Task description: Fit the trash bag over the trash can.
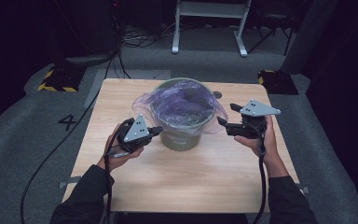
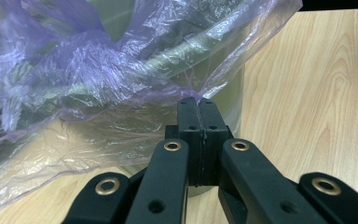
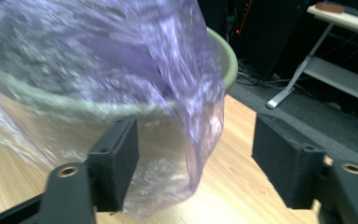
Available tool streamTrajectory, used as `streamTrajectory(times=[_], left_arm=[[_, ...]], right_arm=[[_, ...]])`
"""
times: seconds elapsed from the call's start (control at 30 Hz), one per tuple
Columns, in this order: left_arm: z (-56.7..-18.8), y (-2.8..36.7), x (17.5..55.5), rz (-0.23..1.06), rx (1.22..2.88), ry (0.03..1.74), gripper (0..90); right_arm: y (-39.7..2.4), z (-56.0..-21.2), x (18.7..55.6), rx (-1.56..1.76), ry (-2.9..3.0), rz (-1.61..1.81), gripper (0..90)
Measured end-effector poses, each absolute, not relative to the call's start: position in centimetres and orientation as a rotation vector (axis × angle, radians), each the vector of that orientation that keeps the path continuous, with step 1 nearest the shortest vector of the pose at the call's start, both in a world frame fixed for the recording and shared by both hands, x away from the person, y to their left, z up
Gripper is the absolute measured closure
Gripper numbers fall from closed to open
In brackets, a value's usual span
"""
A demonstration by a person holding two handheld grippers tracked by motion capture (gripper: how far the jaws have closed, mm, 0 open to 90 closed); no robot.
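A pale green bucket (image 1: 182, 137) stands at the middle of the wooden table (image 1: 191, 182), lined with a thin purple plastic bag (image 1: 182, 100) whose edge spills over the rim. My left gripper (image 1: 157, 130) is at the bucket's left side. In the left gripper view the left gripper (image 2: 198, 101) is shut on a fold of the bag (image 2: 98, 70), in front of the bucket wall (image 2: 234, 119). My right gripper (image 1: 227, 114) is at the bucket's right side. In the right gripper view the right gripper (image 3: 196, 154) is open, and a flap of the bag (image 3: 182, 79) hangs between its jaws below the rim (image 3: 226, 60).
A small round mark (image 1: 217, 94) lies on the table behind the bucket. Beyond the table's far edge stand a white metal frame (image 1: 209, 28) and two yellow-black striped blocks (image 1: 58, 80) (image 1: 276, 80). Cables trail over the grey floor at the left.
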State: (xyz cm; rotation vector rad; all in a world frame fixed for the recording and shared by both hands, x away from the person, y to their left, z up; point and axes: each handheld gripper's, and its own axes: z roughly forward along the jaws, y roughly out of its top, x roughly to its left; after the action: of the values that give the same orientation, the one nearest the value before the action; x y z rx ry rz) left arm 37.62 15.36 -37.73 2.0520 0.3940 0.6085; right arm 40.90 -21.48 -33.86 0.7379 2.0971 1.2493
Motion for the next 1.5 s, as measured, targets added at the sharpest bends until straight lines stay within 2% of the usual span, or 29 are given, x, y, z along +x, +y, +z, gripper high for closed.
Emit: streamTrajectory(times=[0.13, 0.53, 0.67, 0.7, 0.8, 0.83, 0.87, 0.93, 0.97, 1.07, 1.2, 1.23, 1.3, 1.33, 1.37, 1.5], left_arm=[[-37.9, 15.4, 37.9, 0.597, 2.056, 0.405, 90.0], [-39.0, 15.4, 38.3, 0.577, 2.064, 0.432, 90.0], [-39.5, 15.2, 38.5, 0.570, 2.077, 0.439, 90.0], [-39.7, 15.2, 38.5, 0.568, 2.078, 0.440, 90.0], [-40.0, 15.2, 38.8, 0.562, 2.081, 0.452, 90.0], [-40.1, 15.3, 38.8, 0.561, 2.082, 0.454, 90.0], [-40.1, 15.3, 38.9, 0.558, 2.079, 0.460, 90.0], [-40.2, 15.4, 38.9, 0.554, 2.071, 0.463, 90.0], [-40.2, 15.4, 38.9, 0.553, 2.072, 0.465, 90.0], [-40.3, 15.3, 39.0, 0.548, 2.073, 0.467, 90.0], [-40.3, 15.2, 39.0, 0.549, 2.081, 0.464, 90.0], [-40.3, 15.2, 39.0, 0.548, 2.081, 0.464, 90.0], [-40.4, 15.2, 39.1, 0.544, 2.081, 0.470, 90.0], [-40.4, 15.2, 39.2, 0.542, 2.085, 0.472, 90.0], [-40.4, 15.2, 39.2, 0.542, 2.088, 0.473, 90.0], [-40.7, 15.5, 39.6, 0.554, 2.113, 0.480, 90.0]], right_arm=[[-21.4, -32.4, 40.1, 0.678, 2.075, 1.329, 22.1], [-20.3, -29.3, 41.1, 0.643, 2.030, 1.348, 24.4], [-19.8, -29.1, 42.4, 0.676, 2.034, 1.322, 46.2], [-19.8, -29.1, 42.8, 0.683, 2.040, 1.321, 54.4], [-19.9, -29.0, 43.9, 0.702, 2.035, 1.313, 65.7], [-20.0, -29.1, 44.3, 0.716, 2.034, 1.319, 65.8], [-20.0, -29.1, 44.6, 0.718, 2.052, 1.340, 64.9], [-19.9, -29.2, 44.6, 0.694, 2.078, 1.366, 53.8], [-19.8, -29.1, 44.3, 0.664, 2.087, 1.398, 43.6], [-19.3, -29.0, 43.7, 0.616, 2.102, 1.426, 31.3], [-17.4, -29.1, 42.7, 0.497, 2.175, 1.378, 24.8], [-17.0, -29.2, 42.7, 0.476, 2.186, 1.373, 28.2], [-16.4, -29.2, 43.2, 0.485, 2.179, 1.314, 46.1], [-16.3, -29.2, 43.5, 0.487, 2.185, 1.298, 51.7], [-16.3, -29.2, 44.1, 0.508, 2.185, 1.287, 62.4], [-16.5, -29.2, 45.7, 0.562, 2.160, 1.246, 80.7]])
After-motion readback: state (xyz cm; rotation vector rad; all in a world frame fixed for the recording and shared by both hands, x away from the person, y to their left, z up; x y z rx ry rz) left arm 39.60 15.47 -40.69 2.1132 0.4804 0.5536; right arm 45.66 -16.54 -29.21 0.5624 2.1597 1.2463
